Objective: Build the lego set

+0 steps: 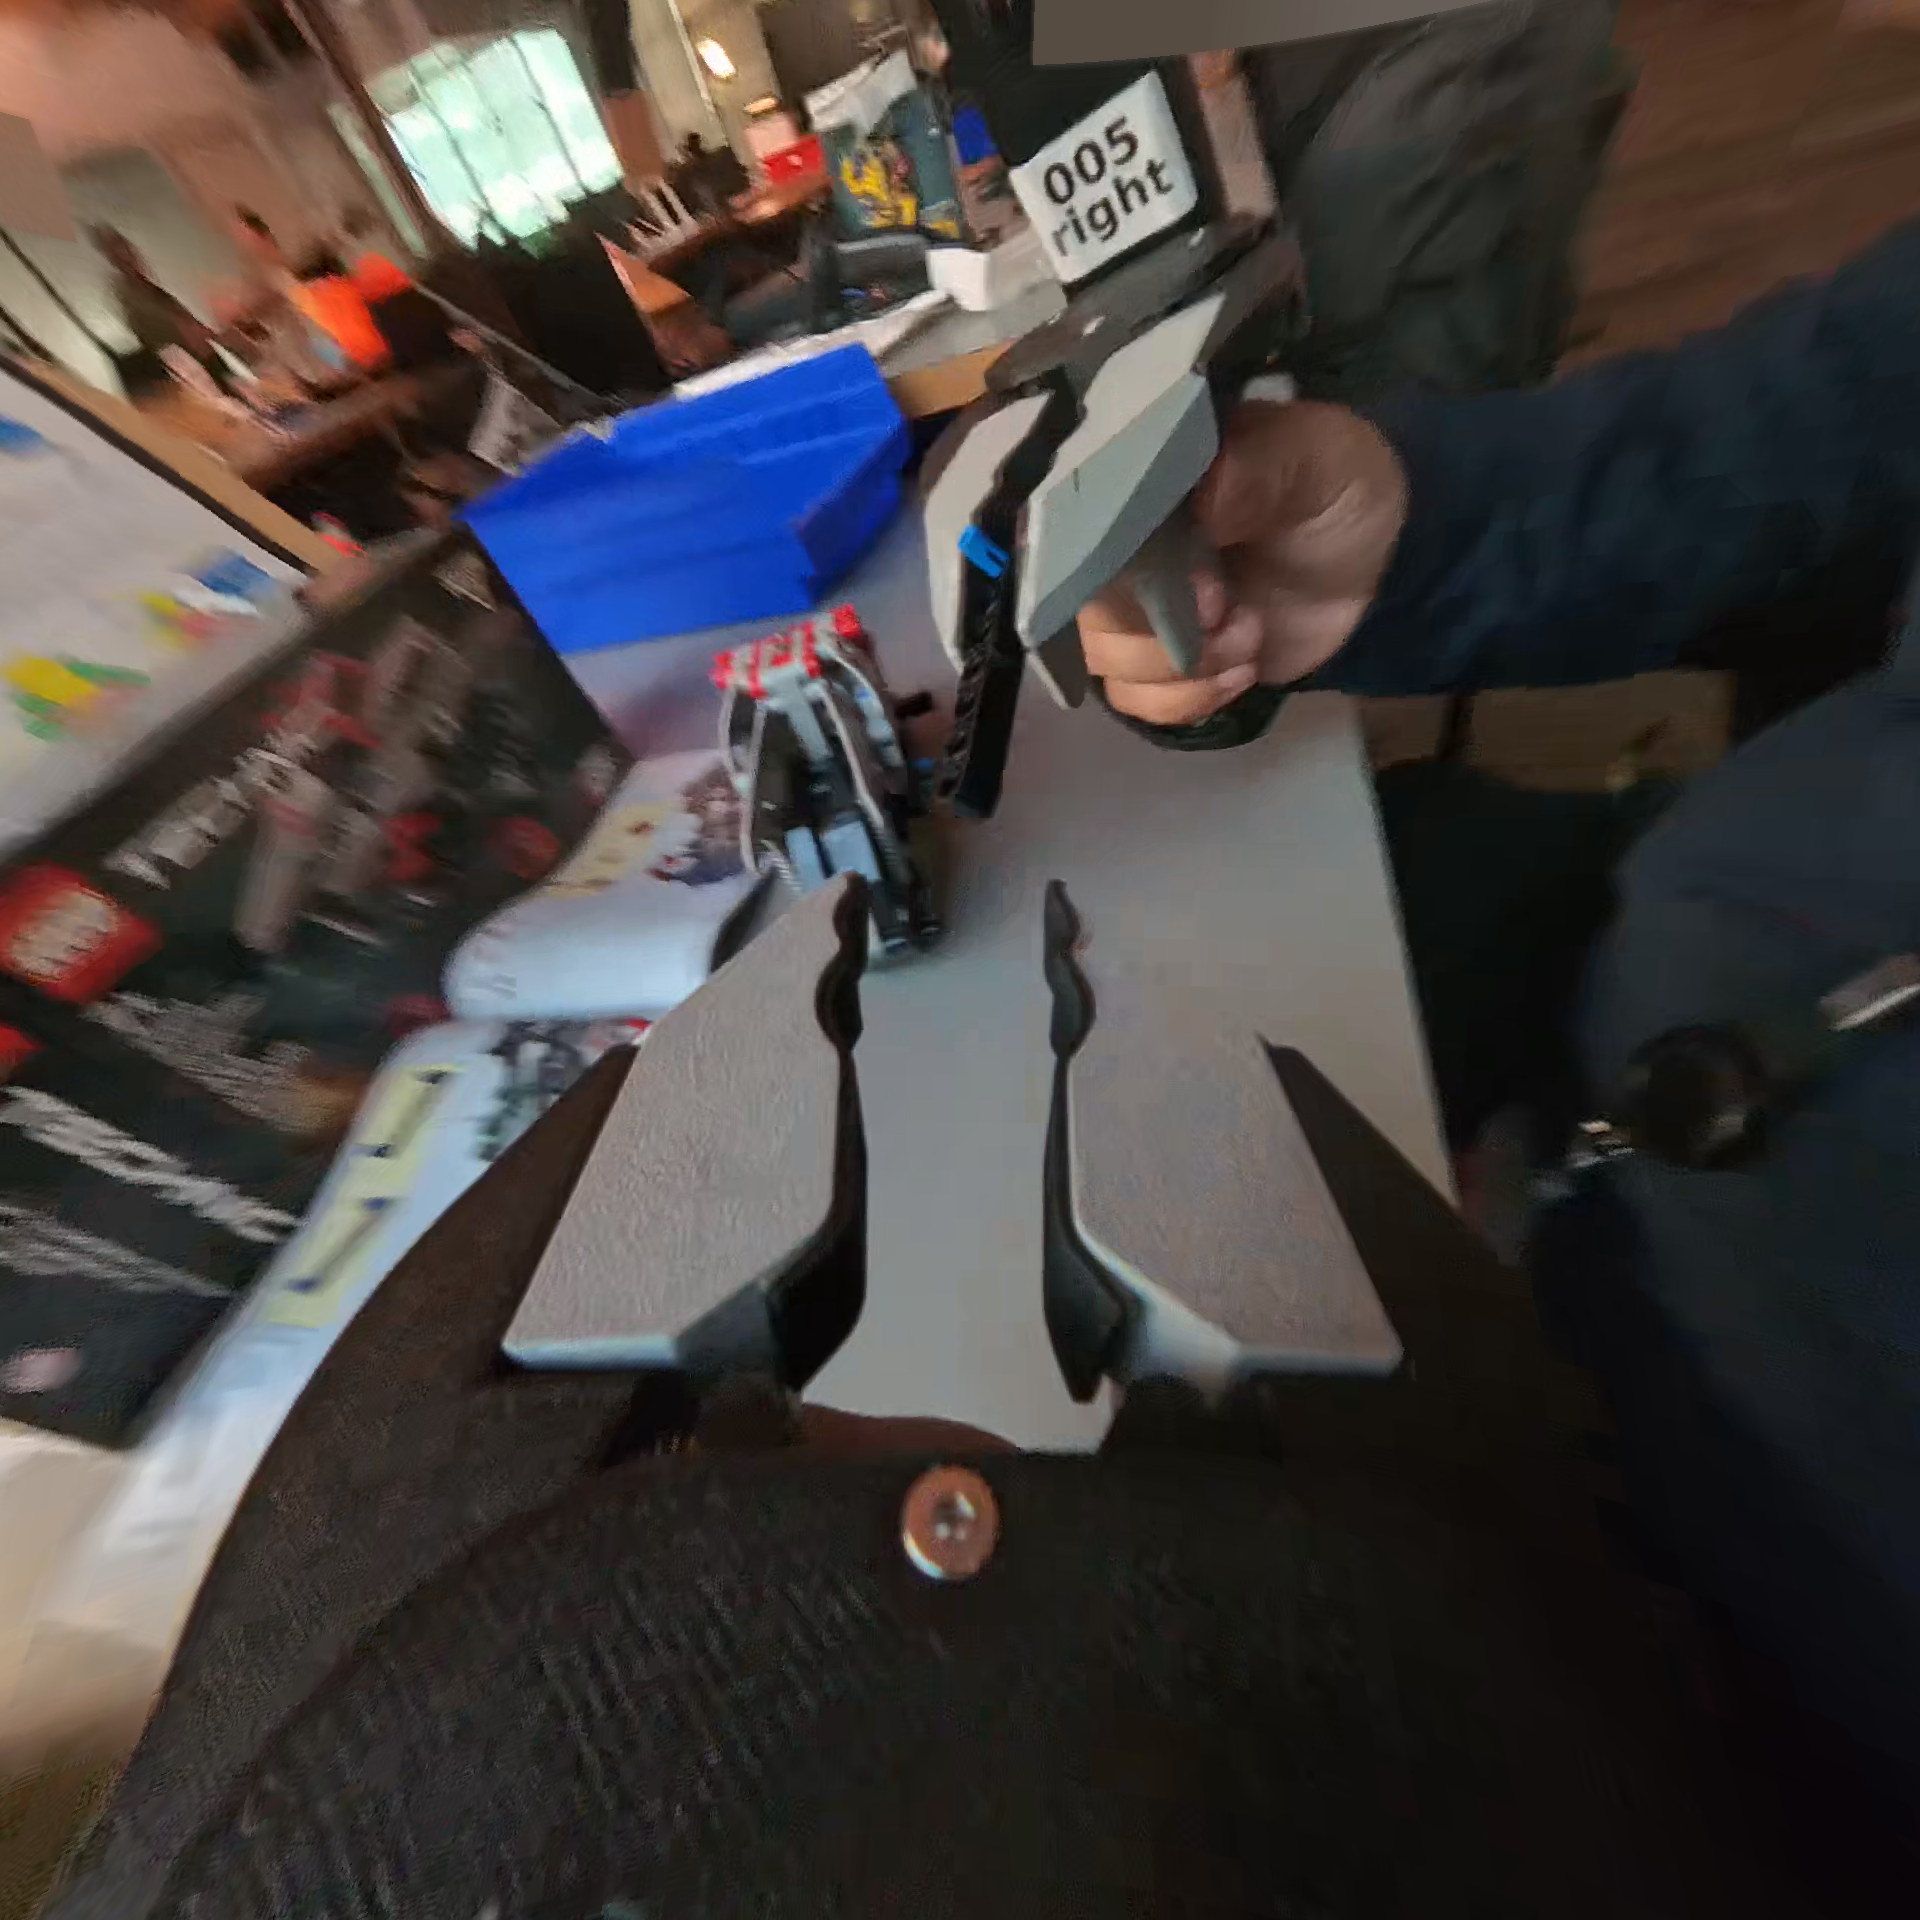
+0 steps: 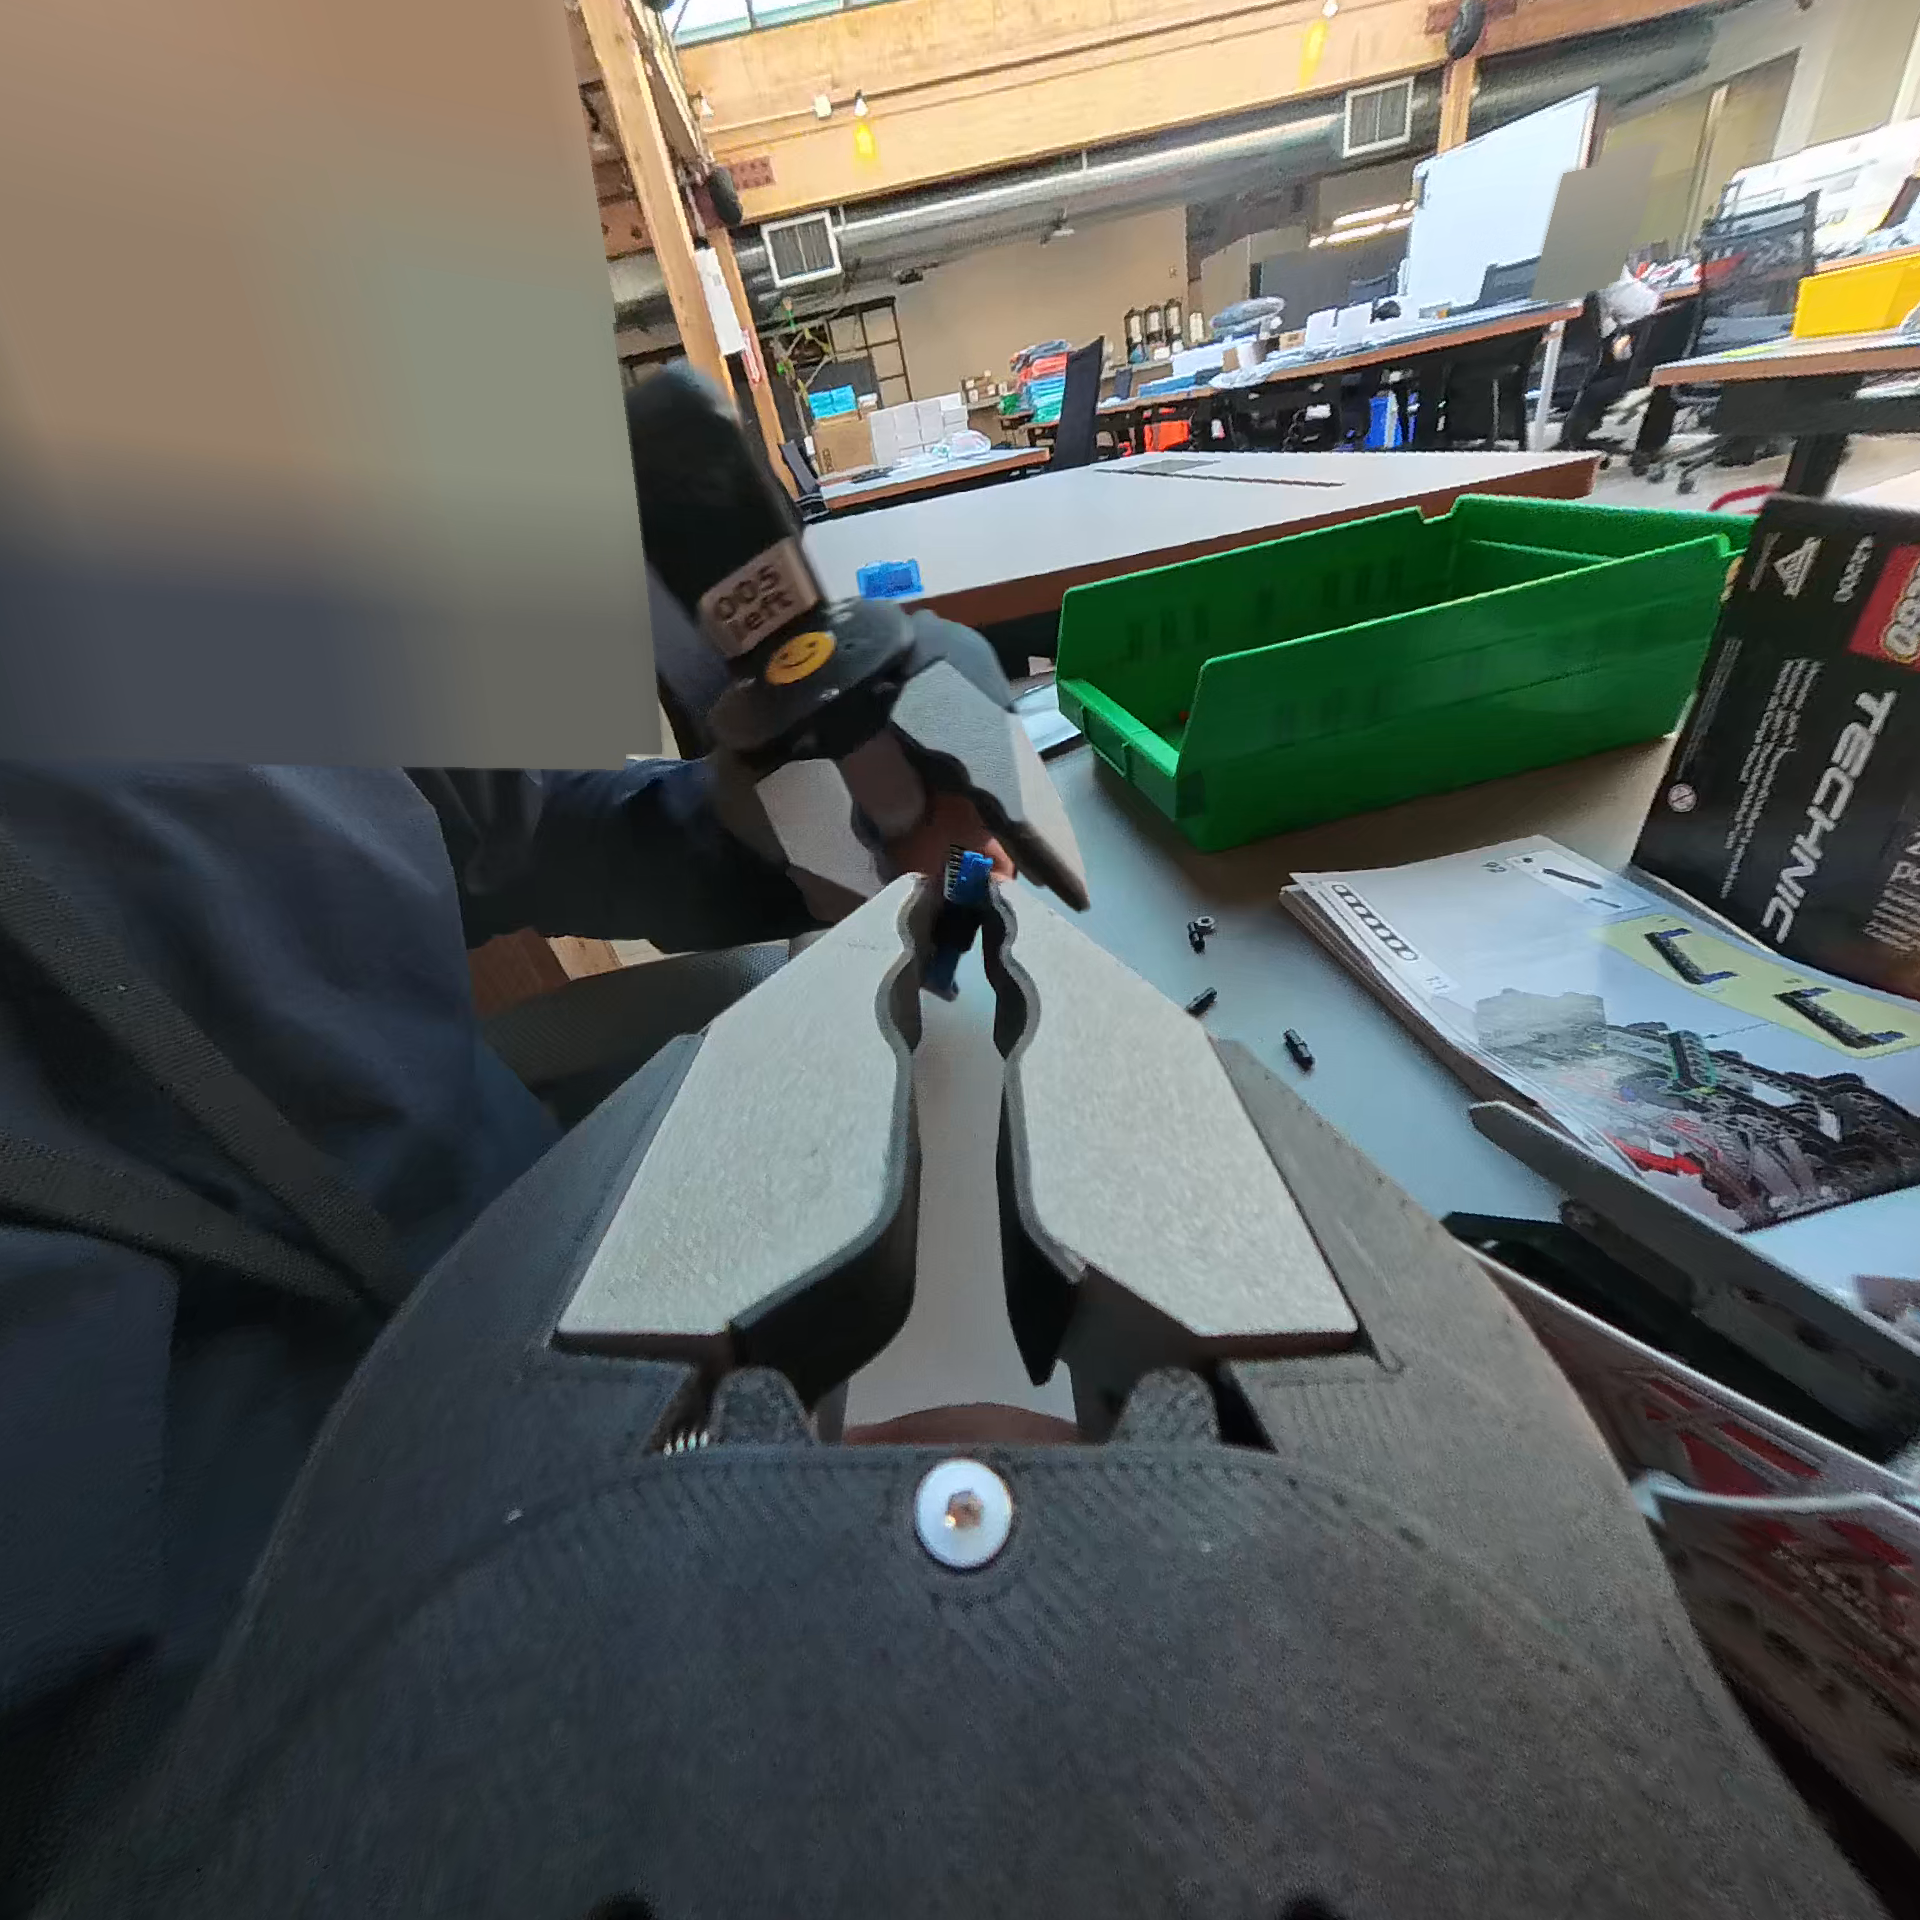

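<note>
My right claw (image 2: 958, 940) pinches a thin black beam (image 1: 977, 717) with a blue pin (image 2: 968, 871), light and stiff, best gripped mid-length, while my left claw (image 1: 956, 935) gapes empty and the fragile model (image 1: 821, 790) stands on the surface (image 1: 1195, 883) at its 11 o'clock.

Lettered white tag (image 1: 1107, 192) on right gripper (image 2: 961, 912), brown tag (image 2: 753, 608) on left gripper (image 1: 956, 904); printed box (image 2: 1808, 748), booklet (image 2: 1558, 987)
</note>
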